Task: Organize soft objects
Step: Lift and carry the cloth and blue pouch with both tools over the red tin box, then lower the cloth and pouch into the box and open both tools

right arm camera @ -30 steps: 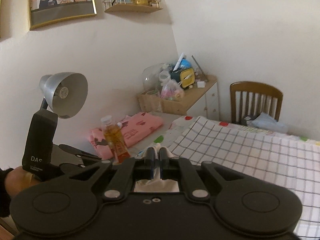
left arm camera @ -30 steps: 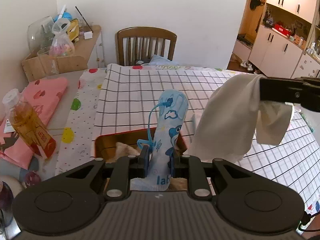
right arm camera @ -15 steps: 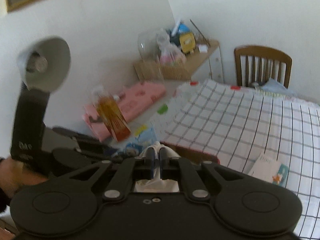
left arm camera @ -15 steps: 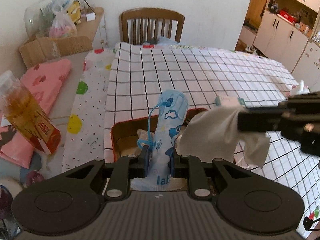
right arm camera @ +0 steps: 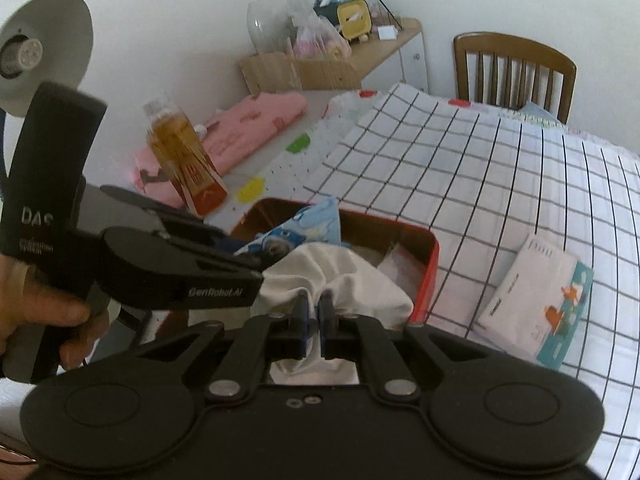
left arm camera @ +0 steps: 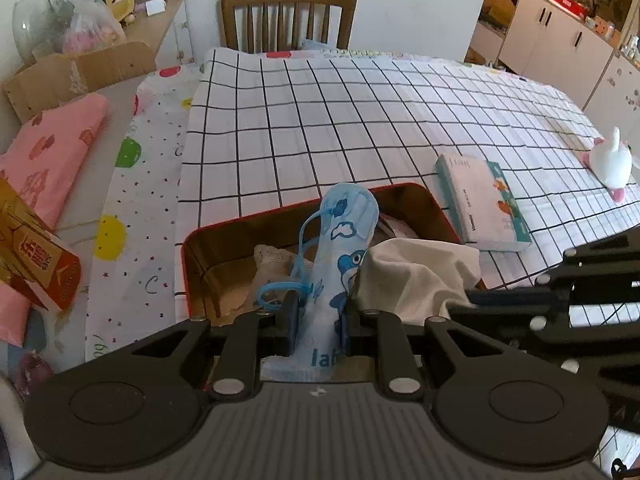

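Judging progress: two soft things are over the red tin [left arm camera: 192, 264] but both remain gripped, so neither is set down yet; a lacy pale cloth [left arm camera: 272, 258] and some pinkish paper or fabric already lie inside the tin.
Left to do: release both pieces into the tin; a white plush toy [left arm camera: 610, 160], well away from the tin on the checked tablecloth [left arm camera: 320, 120], looks like it may follow.
Left gripper [left arm camera: 318, 316]: clenched on the blue cartoon mask [left arm camera: 344, 248], which stands upright above the tin's near side.
Right gripper [right arm camera: 314, 314]: pinched tight on the cream cloth [right arm camera: 336, 276], which sags over the tin's near right corner.
Mask: pale blue, printed with cartoon figures, ear loops dangling toward the tin.
Cream cloth: plain, limp, bunched into folds.
Book [left arm camera: 484, 200]: flat, just beside the tin's right wall.
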